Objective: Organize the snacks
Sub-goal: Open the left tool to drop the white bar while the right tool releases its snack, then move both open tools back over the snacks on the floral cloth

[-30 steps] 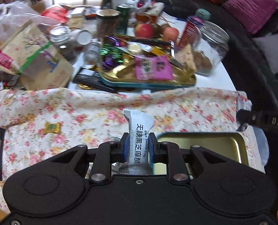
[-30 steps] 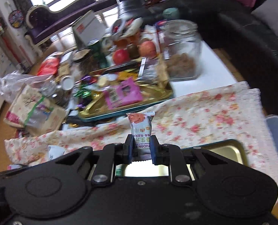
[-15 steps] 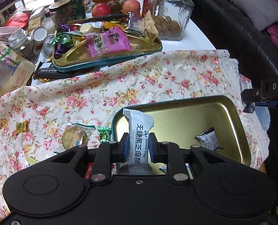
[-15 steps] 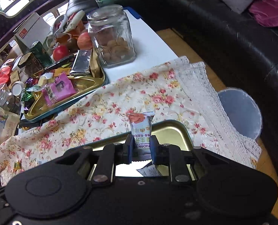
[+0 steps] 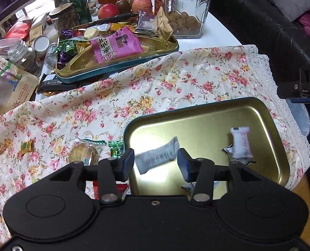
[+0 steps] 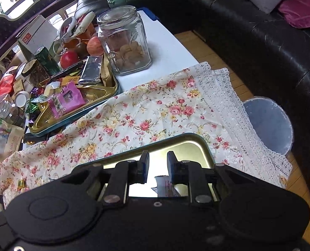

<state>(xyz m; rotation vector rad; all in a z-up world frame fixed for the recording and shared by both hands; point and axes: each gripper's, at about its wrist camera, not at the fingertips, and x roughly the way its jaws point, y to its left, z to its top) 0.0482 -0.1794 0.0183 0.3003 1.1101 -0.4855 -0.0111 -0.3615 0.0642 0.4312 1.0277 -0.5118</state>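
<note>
I have the left gripper [image 5: 156, 161] open above the near left corner of the gold tin [image 5: 196, 115], and a white snack packet [image 5: 158, 158] sits loose between its fingers, blurred, tilted with its long axis running up to the right, touching neither pad as far as I can tell. My right gripper [image 6: 156, 167] is also open over the same tin [image 6: 194, 144], with another packet [image 6: 165, 187] just below and behind its fingertips. A small white candy [image 5: 241, 142] lies ahead and right of my left gripper. The loose snacks left on the flowered cloth [image 5: 175, 79], a round biscuit pack [image 5: 81, 152] and a green wrapper [image 5: 116, 147], lie just left of my left gripper, so I judge that hand nearer for the next pick
</note>
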